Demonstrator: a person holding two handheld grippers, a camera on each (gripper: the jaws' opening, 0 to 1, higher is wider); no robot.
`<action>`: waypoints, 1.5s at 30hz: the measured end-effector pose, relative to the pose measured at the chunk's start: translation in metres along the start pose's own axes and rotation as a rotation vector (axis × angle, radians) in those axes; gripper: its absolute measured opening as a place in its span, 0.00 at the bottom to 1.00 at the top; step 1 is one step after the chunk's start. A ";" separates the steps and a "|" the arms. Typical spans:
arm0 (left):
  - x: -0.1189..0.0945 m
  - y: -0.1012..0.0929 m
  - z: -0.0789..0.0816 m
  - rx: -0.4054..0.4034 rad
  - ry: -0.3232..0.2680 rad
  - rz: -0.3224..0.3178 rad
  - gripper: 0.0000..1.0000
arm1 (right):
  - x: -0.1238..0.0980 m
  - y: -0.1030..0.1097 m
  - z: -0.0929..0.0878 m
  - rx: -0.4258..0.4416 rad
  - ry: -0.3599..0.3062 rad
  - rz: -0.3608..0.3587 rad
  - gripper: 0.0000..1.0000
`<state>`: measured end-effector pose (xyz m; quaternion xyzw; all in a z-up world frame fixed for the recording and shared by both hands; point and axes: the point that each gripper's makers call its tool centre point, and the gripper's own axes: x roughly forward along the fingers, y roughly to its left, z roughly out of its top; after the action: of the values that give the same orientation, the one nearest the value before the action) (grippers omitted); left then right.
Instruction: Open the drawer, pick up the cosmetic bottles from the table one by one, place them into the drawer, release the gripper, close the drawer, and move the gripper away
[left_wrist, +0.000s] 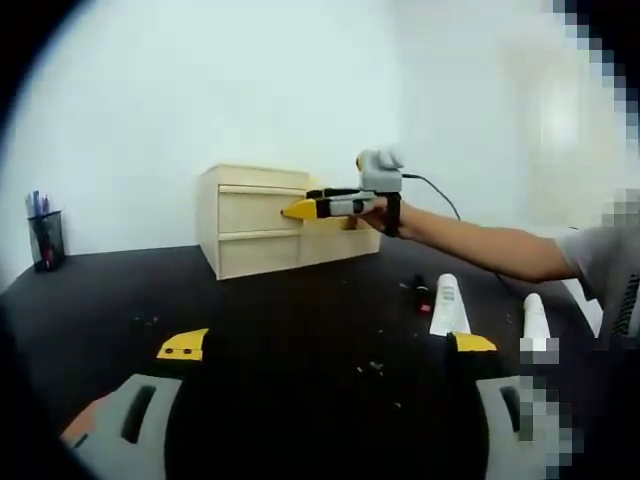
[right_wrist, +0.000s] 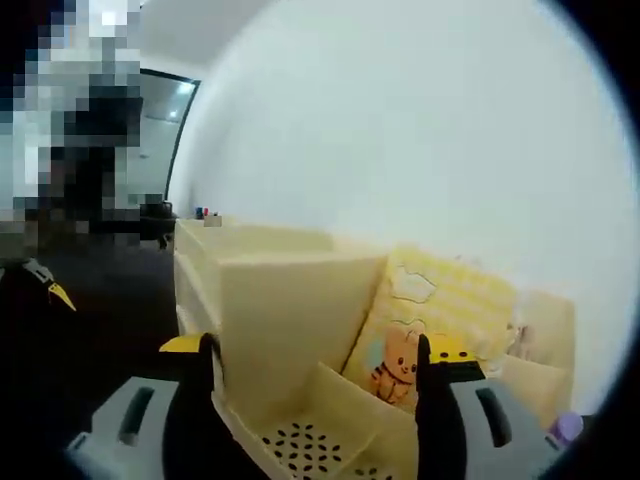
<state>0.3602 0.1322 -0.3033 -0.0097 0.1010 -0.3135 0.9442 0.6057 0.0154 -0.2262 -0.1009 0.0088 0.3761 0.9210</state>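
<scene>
A light wooden drawer chest (left_wrist: 255, 220) stands at the back of the black table (left_wrist: 300, 330), its drawer fronts flush. A person's hand holds my right gripper (left_wrist: 300, 210) against the top drawer's right edge. In the right gripper view the chest's corner (right_wrist: 280, 310) stands very close, between the spread jaws of my right gripper (right_wrist: 320, 352); whether they touch it I cannot tell. Two white cosmetic bottles (left_wrist: 447, 305) (left_wrist: 535, 315) stand on the table at the right. My left gripper (left_wrist: 328, 345) hovers low over the table, open, nothing between its jaws.
A beige box with a cartoon bear (right_wrist: 395, 365) stands beside the chest. A black pen holder (left_wrist: 45, 240) sits at the far left. A small red and black item (left_wrist: 423, 297) lies left of the bottles. The person's arm (left_wrist: 480, 245) reaches over the bottles.
</scene>
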 end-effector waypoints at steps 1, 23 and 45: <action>0.000 0.001 0.000 0.001 0.000 0.000 0.88 | -0.002 0.002 0.000 -0.002 -0.001 -0.001 0.78; -0.001 -0.005 0.001 0.019 -0.004 0.004 0.87 | -0.072 0.022 0.062 -0.320 -0.041 0.024 0.71; -0.011 -0.012 0.020 -0.073 -0.107 -0.010 0.87 | -0.185 0.066 0.085 -0.297 0.002 0.152 0.71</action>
<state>0.3491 0.1283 -0.2806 -0.0615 0.0620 -0.3131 0.9457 0.4222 -0.0497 -0.1374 -0.2353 -0.0385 0.4417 0.8649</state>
